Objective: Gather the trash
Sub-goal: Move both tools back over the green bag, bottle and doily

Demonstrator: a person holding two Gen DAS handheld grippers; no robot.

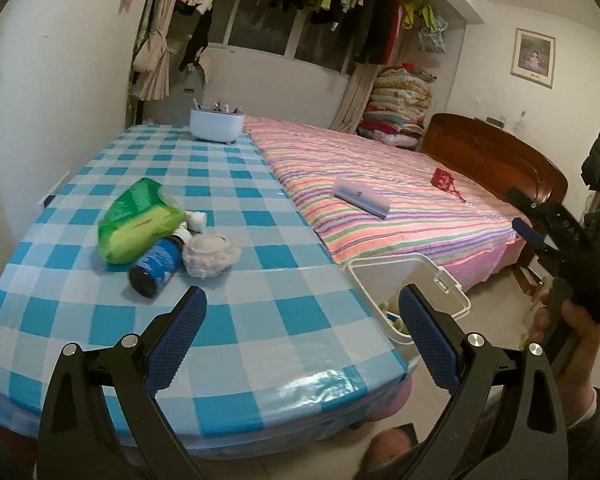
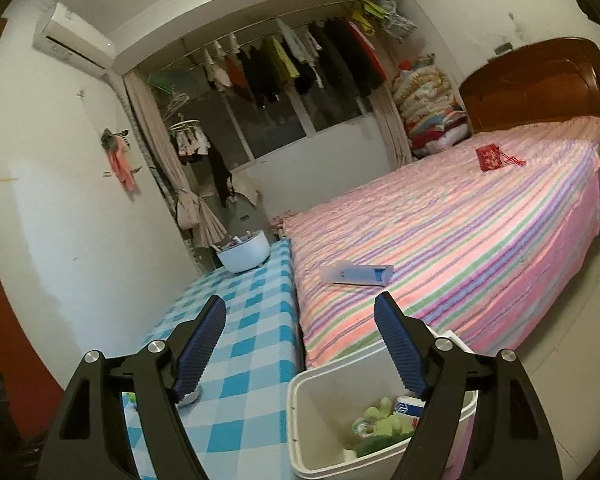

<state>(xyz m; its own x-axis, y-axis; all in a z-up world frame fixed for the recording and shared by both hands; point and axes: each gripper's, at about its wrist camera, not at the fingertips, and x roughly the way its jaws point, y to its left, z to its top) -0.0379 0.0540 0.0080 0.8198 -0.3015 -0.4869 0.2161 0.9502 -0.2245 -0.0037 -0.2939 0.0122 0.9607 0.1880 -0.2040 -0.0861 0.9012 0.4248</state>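
Observation:
On the blue-checked table [image 1: 240,184] lie a green packet [image 1: 140,220], a dark blue bottle [image 1: 156,264] on its side, a white mesh-wrapped cup [image 1: 210,254] and a small white crumpled scrap [image 1: 199,218]. My left gripper [image 1: 302,304] hovers open and empty over the table's near edge, short of that pile. A white bin [image 1: 380,262] stands on the floor between table and bed. My right gripper [image 2: 300,308] is open and empty above the bin [image 2: 324,420], which holds green scraps [image 2: 380,420] and a small box [image 2: 406,406]. The left wrist view shows the right gripper [image 1: 520,212] in a hand.
A striped bed [image 2: 480,240] runs along the table's right side, with a pale flat box [image 2: 356,274] and a red pouch [image 2: 490,158] on it. A white tub of small items [image 1: 218,124] stands at the table's far end. Clothes hang by the window.

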